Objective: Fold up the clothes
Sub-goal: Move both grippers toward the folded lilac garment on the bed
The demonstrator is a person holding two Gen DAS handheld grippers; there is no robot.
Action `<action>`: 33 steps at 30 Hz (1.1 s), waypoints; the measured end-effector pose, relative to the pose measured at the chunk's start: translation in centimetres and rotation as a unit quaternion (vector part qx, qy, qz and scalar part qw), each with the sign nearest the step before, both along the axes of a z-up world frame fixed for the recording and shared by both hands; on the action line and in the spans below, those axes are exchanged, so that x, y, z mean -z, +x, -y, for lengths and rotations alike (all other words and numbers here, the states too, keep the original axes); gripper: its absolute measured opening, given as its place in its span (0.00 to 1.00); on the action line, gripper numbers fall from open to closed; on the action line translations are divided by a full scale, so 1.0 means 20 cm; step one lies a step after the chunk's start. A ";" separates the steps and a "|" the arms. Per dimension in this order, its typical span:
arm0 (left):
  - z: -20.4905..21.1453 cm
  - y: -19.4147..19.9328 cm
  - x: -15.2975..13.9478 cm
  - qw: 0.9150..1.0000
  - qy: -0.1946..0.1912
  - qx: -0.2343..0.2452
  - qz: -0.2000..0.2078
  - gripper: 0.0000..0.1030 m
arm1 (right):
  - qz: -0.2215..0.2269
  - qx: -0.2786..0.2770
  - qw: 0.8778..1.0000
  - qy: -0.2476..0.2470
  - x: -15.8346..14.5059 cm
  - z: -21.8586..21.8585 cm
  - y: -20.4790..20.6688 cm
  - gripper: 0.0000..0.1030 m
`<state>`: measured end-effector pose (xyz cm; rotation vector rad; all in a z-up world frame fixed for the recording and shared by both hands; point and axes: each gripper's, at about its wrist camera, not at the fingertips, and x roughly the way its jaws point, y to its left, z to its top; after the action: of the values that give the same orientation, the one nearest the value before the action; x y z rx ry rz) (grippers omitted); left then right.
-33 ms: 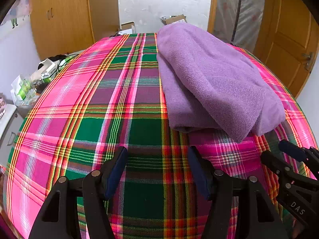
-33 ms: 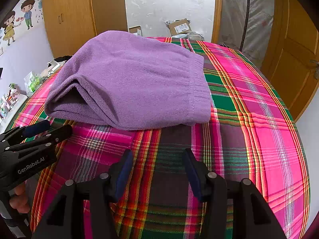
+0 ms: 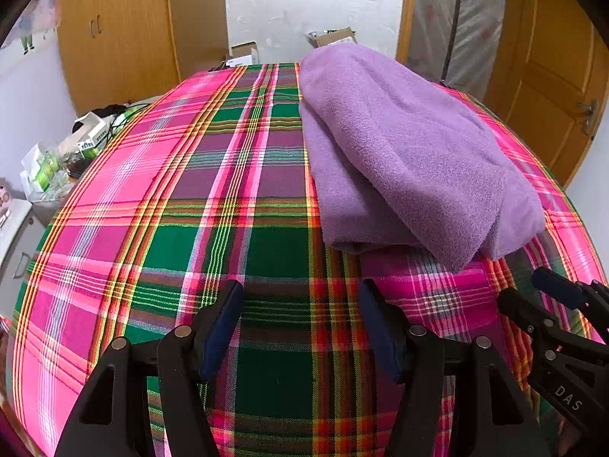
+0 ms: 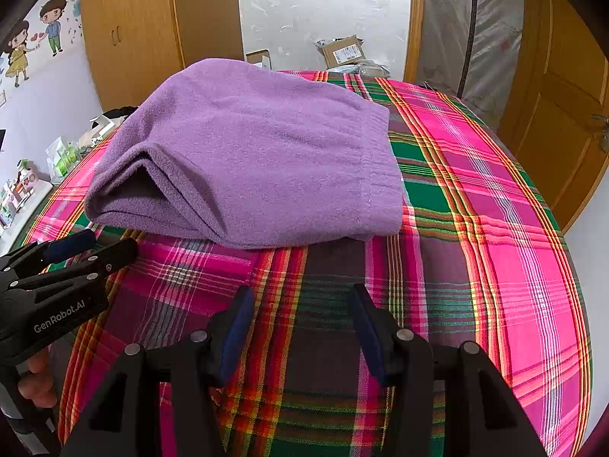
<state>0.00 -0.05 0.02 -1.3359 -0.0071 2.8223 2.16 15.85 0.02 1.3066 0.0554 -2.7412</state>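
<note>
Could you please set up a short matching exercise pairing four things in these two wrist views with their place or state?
Things:
1. folded purple fleece garment
2. pink and green plaid cloth
3. left gripper
4. brown cardboard box

Place or state:
A. open, holding nothing
B. on the floor beyond the bed
C. lying on the plaid
D. spread over the bed

Pairs: 1-C, 2-D, 3-A, 4-B

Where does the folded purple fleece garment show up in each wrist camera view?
Left wrist: folded purple fleece garment sits upper right, ahead of the claws.
Right wrist: it sits centre left.
Shared landmark: cardboard box with a label beyond the bed's far end.
</note>
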 end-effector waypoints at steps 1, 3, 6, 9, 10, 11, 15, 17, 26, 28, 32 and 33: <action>0.00 0.00 0.00 1.000 0.000 0.000 0.000 0.63 | 0.000 0.000 1.000 0.000 0.00 0.00 0.00 0.51; 0.00 0.00 0.00 1.000 0.001 0.000 0.000 0.63 | 0.000 0.000 1.000 -0.001 0.00 0.00 0.00 0.51; 0.01 0.00 0.00 1.000 -0.001 0.000 0.000 0.63 | 0.000 0.000 1.000 -0.001 0.00 -0.01 0.00 0.51; 0.01 0.00 -0.01 1.000 -0.002 0.000 0.000 0.63 | 0.000 -0.001 1.000 -0.004 0.00 -0.01 0.01 0.51; 0.01 0.00 -0.01 1.000 -0.002 0.000 0.000 0.63 | 0.000 -0.003 1.000 -0.007 0.00 -0.01 0.01 0.53; 0.01 0.00 -0.01 1.000 -0.002 0.000 0.000 0.63 | 0.001 -0.005 1.000 -0.009 0.00 -0.01 0.00 0.55; 0.01 0.00 0.00 1.000 -0.002 0.000 0.000 0.63 | 0.001 -0.008 1.000 -0.015 -0.01 -0.01 0.01 0.56; 0.01 0.00 0.00 1.000 -0.002 0.001 0.000 0.63 | 0.000 -0.008 1.000 -0.023 -0.01 -0.02 0.01 0.56; 0.02 0.02 -0.03 1.000 0.015 0.021 -0.008 0.63 | -0.001 -0.004 0.995 -0.098 0.01 -0.19 -0.03 0.39; 0.01 0.04 -0.06 0.999 0.011 0.029 -0.027 0.62 | -0.008 0.004 0.994 -0.105 0.00 -0.23 -0.03 0.35; -0.04 0.11 -0.18 0.995 -0.009 0.060 -0.080 0.62 | -0.037 0.017 0.989 -0.141 -0.06 -0.33 -0.03 0.30; -0.05 0.12 -0.21 0.993 -0.009 0.069 -0.091 0.62 | -0.041 0.019 0.989 -0.144 -0.07 -0.35 -0.05 0.30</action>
<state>2.43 0.89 4.28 -1.0342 0.1103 2.8201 1.26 22.75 1.42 1.1285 -0.3496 -2.7043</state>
